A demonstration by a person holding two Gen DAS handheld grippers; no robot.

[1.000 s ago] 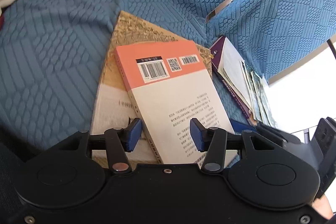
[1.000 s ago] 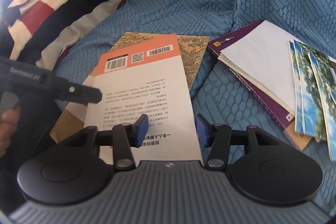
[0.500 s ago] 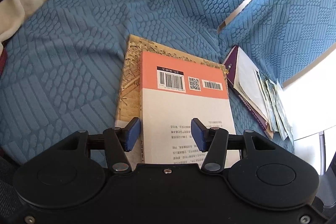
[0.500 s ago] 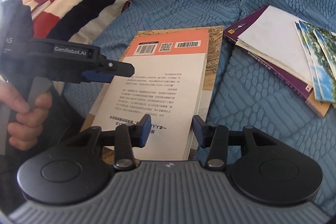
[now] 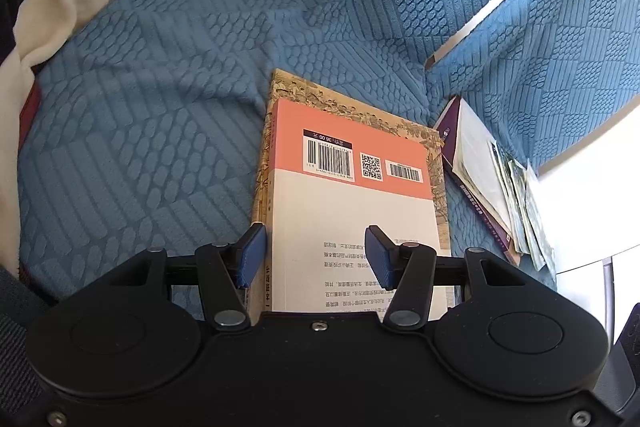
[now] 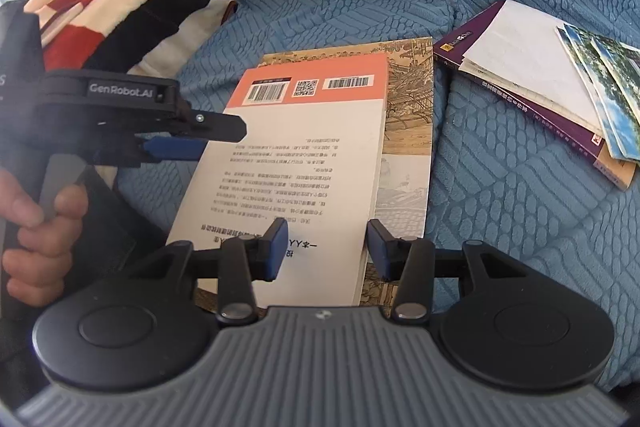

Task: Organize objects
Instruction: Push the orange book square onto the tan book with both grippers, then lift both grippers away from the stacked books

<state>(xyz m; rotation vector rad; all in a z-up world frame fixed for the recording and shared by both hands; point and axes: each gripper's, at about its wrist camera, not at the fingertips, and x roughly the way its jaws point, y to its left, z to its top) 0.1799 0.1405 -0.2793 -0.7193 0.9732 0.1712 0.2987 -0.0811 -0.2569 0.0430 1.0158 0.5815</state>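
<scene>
Apparently unheld, both tools (image 5: 314, 255) (image 6: 327, 247) gape above the orange-backed book (image 6: 304, 163).

orange book (image 5: 352, 187) | squared up on tan book (image 5: 436, 195) | since a second ago

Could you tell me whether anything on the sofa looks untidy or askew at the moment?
Yes. The purple book lies askew to the right of the squared orange book and tan book. Loose white sheets and photo prints fan out over its edge rather than stacking flush.
</scene>
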